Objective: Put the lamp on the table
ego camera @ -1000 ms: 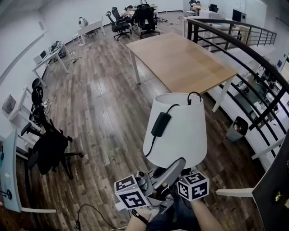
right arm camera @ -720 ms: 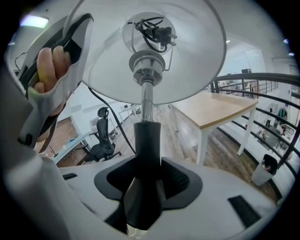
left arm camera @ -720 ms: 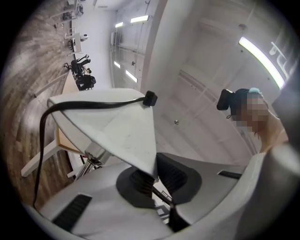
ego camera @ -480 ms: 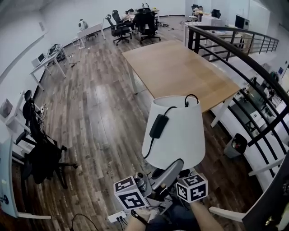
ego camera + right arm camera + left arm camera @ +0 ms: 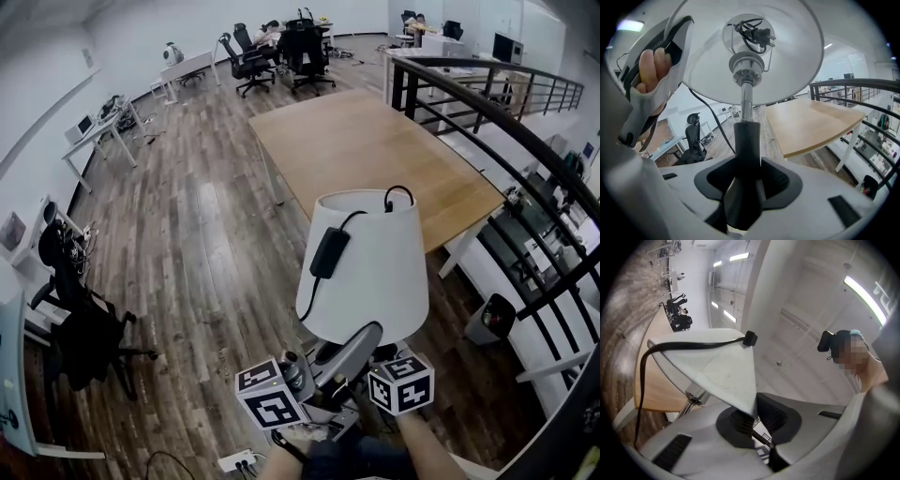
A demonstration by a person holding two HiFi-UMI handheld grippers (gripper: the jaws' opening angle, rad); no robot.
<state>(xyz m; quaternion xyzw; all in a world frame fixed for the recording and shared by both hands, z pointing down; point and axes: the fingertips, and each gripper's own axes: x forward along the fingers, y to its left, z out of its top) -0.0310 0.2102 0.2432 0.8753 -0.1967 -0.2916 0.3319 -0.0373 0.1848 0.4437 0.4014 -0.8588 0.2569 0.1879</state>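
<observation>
Bottom centre: right gripper (image 5: 746, 176) clamped around the dark stem (image 5: 746, 140) of the lamp (image 5: 367, 272), below the shade (image 5: 787, 51). Left gripper (image 5: 753, 417) pinched tight on shade's lower rim. Lamp upright at mid-frame, above floor (image 5: 206, 244). Table (image 5: 375, 141) beyond at upper centre, apart from lamp.

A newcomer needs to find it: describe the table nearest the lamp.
Start at the black railing on the room's right. Beside it, just beyond the carried lamp, stands the table. Unlike the white desks along the left wall, its broad top is light wood.
</observation>
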